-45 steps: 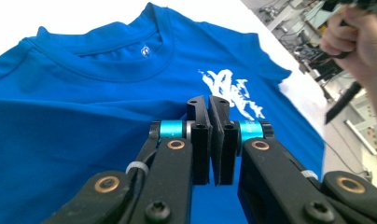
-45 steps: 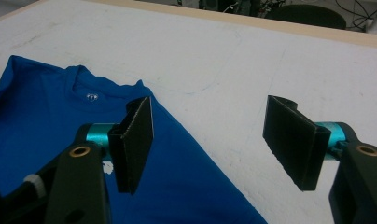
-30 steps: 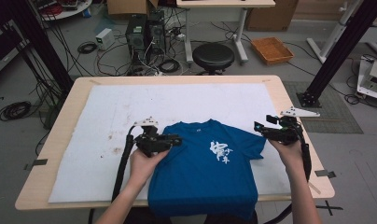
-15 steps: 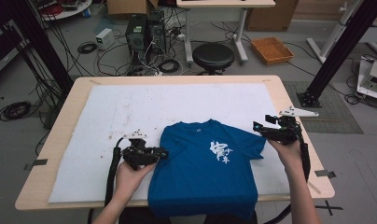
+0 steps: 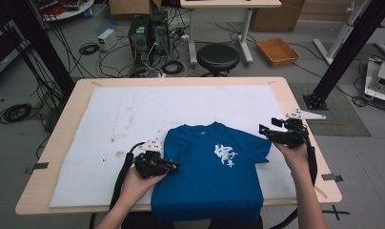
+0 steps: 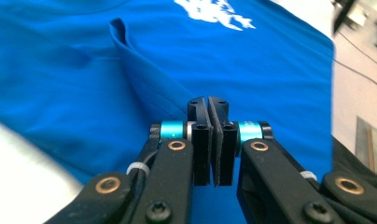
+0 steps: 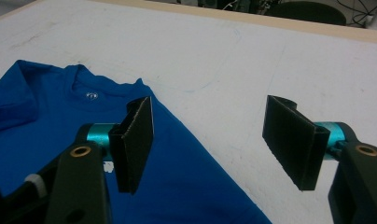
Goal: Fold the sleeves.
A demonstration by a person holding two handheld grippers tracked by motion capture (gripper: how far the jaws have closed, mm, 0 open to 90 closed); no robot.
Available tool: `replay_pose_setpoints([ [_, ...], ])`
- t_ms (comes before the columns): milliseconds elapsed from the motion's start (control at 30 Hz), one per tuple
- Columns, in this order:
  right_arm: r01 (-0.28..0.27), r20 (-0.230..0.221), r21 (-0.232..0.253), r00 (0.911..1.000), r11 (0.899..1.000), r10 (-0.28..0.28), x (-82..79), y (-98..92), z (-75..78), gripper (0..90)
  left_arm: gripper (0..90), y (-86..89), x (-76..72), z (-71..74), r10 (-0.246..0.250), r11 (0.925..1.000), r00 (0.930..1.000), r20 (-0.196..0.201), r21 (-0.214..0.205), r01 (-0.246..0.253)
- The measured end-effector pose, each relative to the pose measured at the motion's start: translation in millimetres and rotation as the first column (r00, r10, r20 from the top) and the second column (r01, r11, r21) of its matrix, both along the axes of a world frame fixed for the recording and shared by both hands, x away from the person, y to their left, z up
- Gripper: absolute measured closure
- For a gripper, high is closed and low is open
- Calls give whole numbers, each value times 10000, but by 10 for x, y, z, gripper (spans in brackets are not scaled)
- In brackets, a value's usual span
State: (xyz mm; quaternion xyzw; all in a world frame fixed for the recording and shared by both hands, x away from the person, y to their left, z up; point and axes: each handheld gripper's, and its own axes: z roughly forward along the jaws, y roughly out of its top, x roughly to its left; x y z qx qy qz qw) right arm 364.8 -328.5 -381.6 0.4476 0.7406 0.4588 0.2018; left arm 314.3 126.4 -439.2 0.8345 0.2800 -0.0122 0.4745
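While the wooden table carries its white mat, my blue T-shirt lies flat on the near part of the mat, its hem hanging over the near edge. My left tongs have just been closing and now clench a fold of the shirt's left sleeve. My right tongs hover released, jaws wide apart, above the shirt's right sleeve.

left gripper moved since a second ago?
Yes. In the high view the left gripper slid down the shirt's left edge toward the table's near edge; its jaws have just been closing on the fabric.
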Motion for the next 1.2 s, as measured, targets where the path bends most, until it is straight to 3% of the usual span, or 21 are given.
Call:
replay_pose_setpoints([
  [133, -4, -9, 18, 10000, 10000, 4, -2, -2, 2, 335, 664, 6, 56, 50, 682, 9977, 9975, 173, -9, -682],
  [200, 8, -18, 21, 10000, 10000, -8, -3, -2, 2, 336, 642, 46, 125, 68, 1335, 9910, 9906, 292, -4, -1336],
  [333, 12, -25, -14, 10000, 10000, -12, 0, 2, -7, 337, 604, 145, 316, 66, 2882, 9575, 9567, 404, 33, -2886],
  [433, 12, -58, -9, 10000, 10000, -12, 1, 5, -12, 337, 577, 172, 481, 60, 3581, 9328, 9319, 573, 221, -3598],
  [567, 27, -90, -2, 10000, 10000, -27, 2, 5, -15, 338, 576, 125, 639, 16, 3904, 9183, 9191, 539, 490, -3929],
  [600, 20, -73, -12, 10000, 10000, -20, 3, -1, -16, 338, 599, 114, 664, 4, 3970, 9139, 9160, 583, 672, -4004],
  [733, 71, -97, 18, 9999, 10000, -71, 2, -16, -20, 339, 841, 128, 725, -34, 4312, 8948, 8988, 790, 904, -4372],
  [833, 90, -58, 15, 9999, 10000, -90, 3, -33, -21, 340, 855, 175, 756, -52, 4652, 8776, 8820, 748, 913, -4706],
  [867, 96, -56, 27, 9999, 10000, -96, 4, -36, -20, 340, 854, 193, 763, -54, 4682, 8770, 8809, 687, 860, -4728],
  [900, 83, -50, 41, 10000, 10000, -82, 4, -38, -20, 340, 847, 204, 767, -54, 4798, 8717, 8751, 629, 797, -4836],
  [1067, 106, -54, 53, 9999, 9999, -106, 2, -49, -19, 341, 616, 271, 771, -26, 5312, 8458, 8464, 374, 358, -5323],
  [1133, 136, -71, 73, 9999, 9999, -135, -3, -57, -16, 344, 578, 308, 765, -8, 5391, 8414, 8415, 339, 215, -5399],
  [1200, 191, -129, 128, 9997, 9997, -189, -7, -72, -17, 356, 542, 363, 742, 20, 5339, 8453, 8446, 390, -5, -5343],
])
